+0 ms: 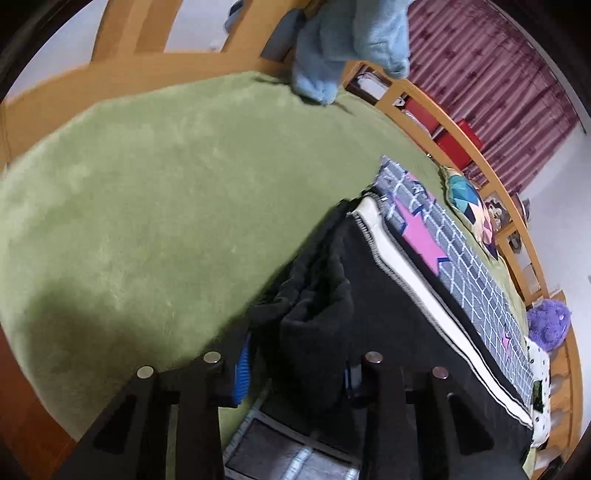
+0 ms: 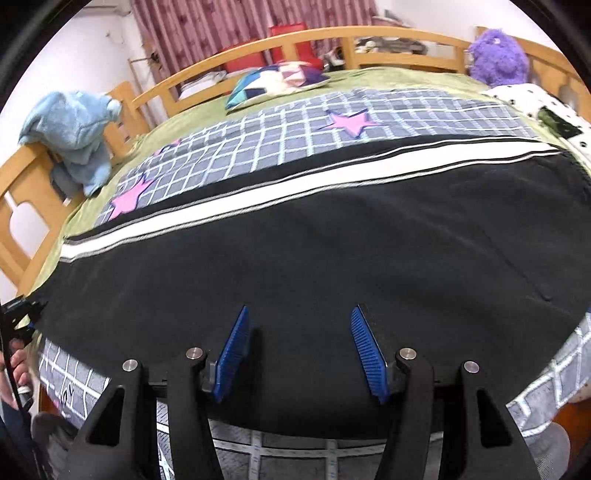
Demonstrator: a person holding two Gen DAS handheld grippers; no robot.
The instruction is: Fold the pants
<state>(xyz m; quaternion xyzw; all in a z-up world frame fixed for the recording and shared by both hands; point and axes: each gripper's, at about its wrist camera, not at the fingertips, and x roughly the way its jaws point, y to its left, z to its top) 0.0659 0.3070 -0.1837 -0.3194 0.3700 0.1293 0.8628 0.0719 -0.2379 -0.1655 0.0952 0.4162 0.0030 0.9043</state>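
Your left gripper clamps bunched black pants; your right gripper hovers above them, blue pads apart (no legible labels).

A green blanket is spread over the bed, which is bounded by a wooden rail. A grey checked sheet with pink stars is laid ahead of the right hand-held gripper. Beyond it, a patchwork cushion is seen. A purple plush toy is propped far right, and a light blue fleece garment is draped over the rail far left. Maroon curtains are hung behind.
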